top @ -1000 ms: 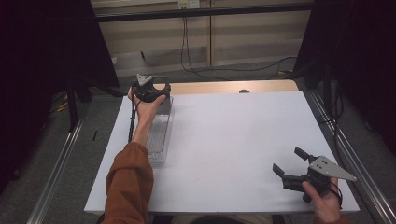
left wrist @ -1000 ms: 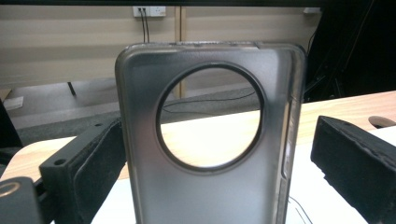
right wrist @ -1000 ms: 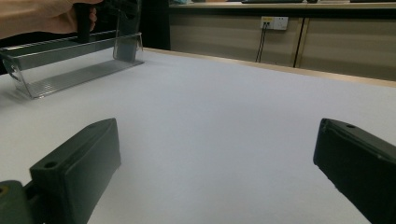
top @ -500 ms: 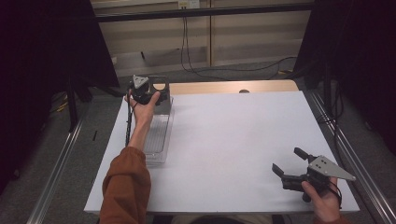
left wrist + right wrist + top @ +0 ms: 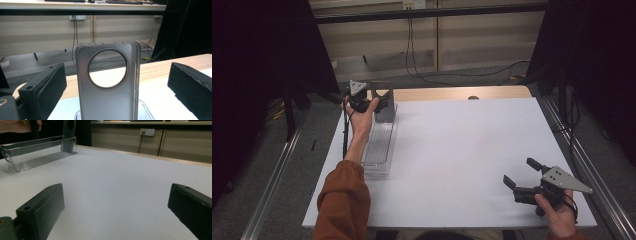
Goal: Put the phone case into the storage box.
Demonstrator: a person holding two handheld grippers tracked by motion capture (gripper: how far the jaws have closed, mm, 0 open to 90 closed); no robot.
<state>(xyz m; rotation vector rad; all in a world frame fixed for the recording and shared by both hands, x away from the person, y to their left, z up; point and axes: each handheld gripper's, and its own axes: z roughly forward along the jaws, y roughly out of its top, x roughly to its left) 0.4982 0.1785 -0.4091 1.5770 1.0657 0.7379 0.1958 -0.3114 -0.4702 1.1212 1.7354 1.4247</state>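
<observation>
I see the left gripper (image 5: 373, 100) at the far end of the clear tray (image 5: 379, 150), held up off the table (image 5: 472, 150) by the left hand (image 5: 362, 111), orange sleeve (image 5: 343, 200) trailing back along the tray's left side. Its 2 jaws are spread wide: in the left gripper view they sit well apart either side of the phone case (image 5: 108, 85), neither pad touching it. The case is silver-grey with 1 big round cutout near its top, standing upright on its short edge in the tray's far end; the tray's clear rim (image 5: 147, 112) shows just below it. In the high view the case (image 5: 384, 107) rises at that same far end, right beside the left gripper. I can't tell from the high view how much gap each jaw has to the case. The right gripper (image 5: 523, 179) is well away from the tray, near the table's near right corner, held low in the right hand (image 5: 557, 212), grey plate on top. Its jaws are also spread, nothing between them; the right gripper view looks across bare white tabletop toward the tray (image 5: 37, 155), with the case (image 5: 69, 135) standing at the tray's right end in that view.
</observation>
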